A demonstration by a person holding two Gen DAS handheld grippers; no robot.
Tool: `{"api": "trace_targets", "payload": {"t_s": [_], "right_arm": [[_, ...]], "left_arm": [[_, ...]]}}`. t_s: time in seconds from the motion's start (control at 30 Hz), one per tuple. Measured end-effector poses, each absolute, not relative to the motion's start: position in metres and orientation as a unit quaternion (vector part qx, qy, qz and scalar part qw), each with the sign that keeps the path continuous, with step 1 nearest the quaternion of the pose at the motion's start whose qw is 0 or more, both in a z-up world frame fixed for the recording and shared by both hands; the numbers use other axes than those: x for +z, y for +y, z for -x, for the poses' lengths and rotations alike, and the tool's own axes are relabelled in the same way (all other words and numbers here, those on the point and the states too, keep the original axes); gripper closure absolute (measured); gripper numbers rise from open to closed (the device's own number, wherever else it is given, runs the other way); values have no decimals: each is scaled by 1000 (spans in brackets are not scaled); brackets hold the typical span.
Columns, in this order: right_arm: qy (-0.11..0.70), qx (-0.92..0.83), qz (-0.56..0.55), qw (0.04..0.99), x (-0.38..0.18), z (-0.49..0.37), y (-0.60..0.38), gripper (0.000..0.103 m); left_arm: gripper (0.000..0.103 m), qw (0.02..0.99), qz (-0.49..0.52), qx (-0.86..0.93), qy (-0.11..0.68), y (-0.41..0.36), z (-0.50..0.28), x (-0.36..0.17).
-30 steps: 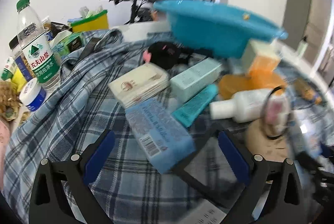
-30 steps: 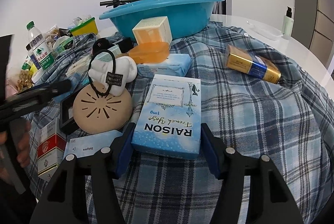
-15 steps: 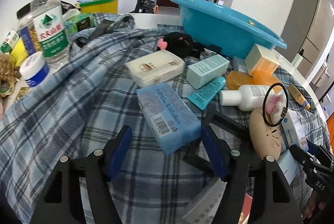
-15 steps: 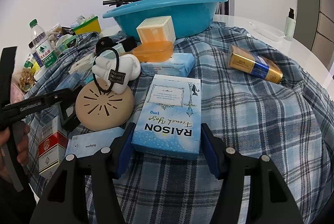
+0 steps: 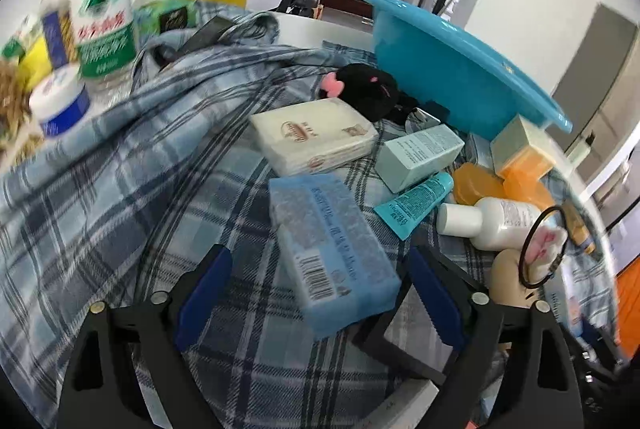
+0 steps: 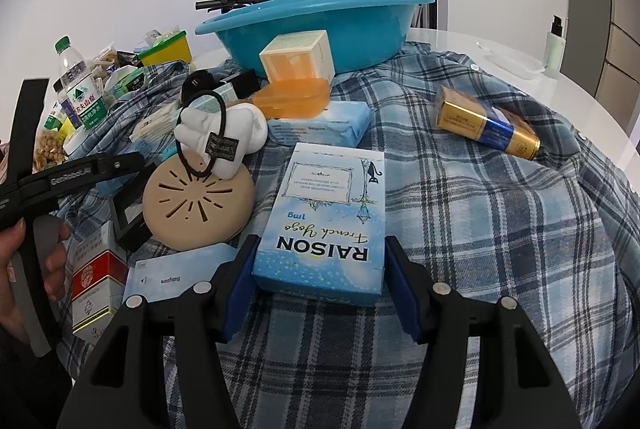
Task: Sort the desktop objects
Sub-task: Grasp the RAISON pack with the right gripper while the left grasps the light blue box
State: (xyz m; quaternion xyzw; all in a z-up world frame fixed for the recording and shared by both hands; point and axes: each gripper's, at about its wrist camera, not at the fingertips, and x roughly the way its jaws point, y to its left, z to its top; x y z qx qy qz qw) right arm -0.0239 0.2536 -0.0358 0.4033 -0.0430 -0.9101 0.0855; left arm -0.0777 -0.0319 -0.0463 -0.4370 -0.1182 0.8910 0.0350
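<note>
Right, here is where you stand.

Left gripper (image 5: 316,287): your jaws have just been opening again after a squeeze; they straddle the blue pack (image 5: 330,249), which lies between the pads with a clear gap on the left side and the right pad close by its corner. No grip on it.

Blue pack: flat on the plaid cloth (image 5: 120,213), barcode end towards you, near the middle of the left view.

Right gripper (image 6: 318,283): your jaws sit about half open, both pads against the sides of the RAISON box (image 6: 326,225), so you have it pinched at its near end.

RAISON box: lying flat on the cloth, print upside down to you, between the tan disc (image 6: 198,207) and open plaid.

Basin (image 6: 316,25): at the far edge of the cloth, upright, behind the orange boxes (image 6: 298,77).

Neighbours, left view: cream pack (image 5: 314,135) just beyond the blue pack; teal tube (image 5: 414,205) and white bottle (image 5: 490,221) to its right.

Neighbours, right view: gold-and-blue box (image 6: 486,125) well apart to the right; white figure (image 6: 222,137) with a black hair tie resting on the tan disc.

Your left hand (image 6: 24,269): at the left edge of the right view, on the other gripper's handle.
</note>
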Motion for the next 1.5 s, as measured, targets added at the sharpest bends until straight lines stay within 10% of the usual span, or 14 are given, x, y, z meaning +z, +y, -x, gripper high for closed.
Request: {"api": "trace_targets", "payload": {"t_s": [0.1,0.37,0.5,0.7,0.77,0.83,1.17,1.33,1.5], "right_arm": [[-43,-910,-403,85,-36,24,254,44],[-37,-915,-394,83,-32,21,254,44],[-43,-914,-396,75,-32,25,254,44],[-37,-915,-397,62,-27,31,251,44],[-39,-915,-399,58,-28,34,252,44],[-40,-913,-403,57,-30,36,252,45],[-29,-912,-405,54,-28,25,254,47],[-36,-909,-413,47,-36,35,255,47],[-22,-910,-411,47,-37,38,253,47]], "left_arm": [[38,33,438,889,-132,-42,74,-44],[41,52,445,887,-109,-40,65,-41],[12,21,440,894,-80,-30,78,-44],[12,-4,440,896,-52,-30,93,-50],[26,3,437,898,-47,-30,91,-49],[60,-2,437,899,-26,-27,88,-47],[59,36,432,901,13,-10,47,-37],[30,2,430,903,9,-14,55,-43],[26,12,439,898,-27,-26,60,-48]]}}
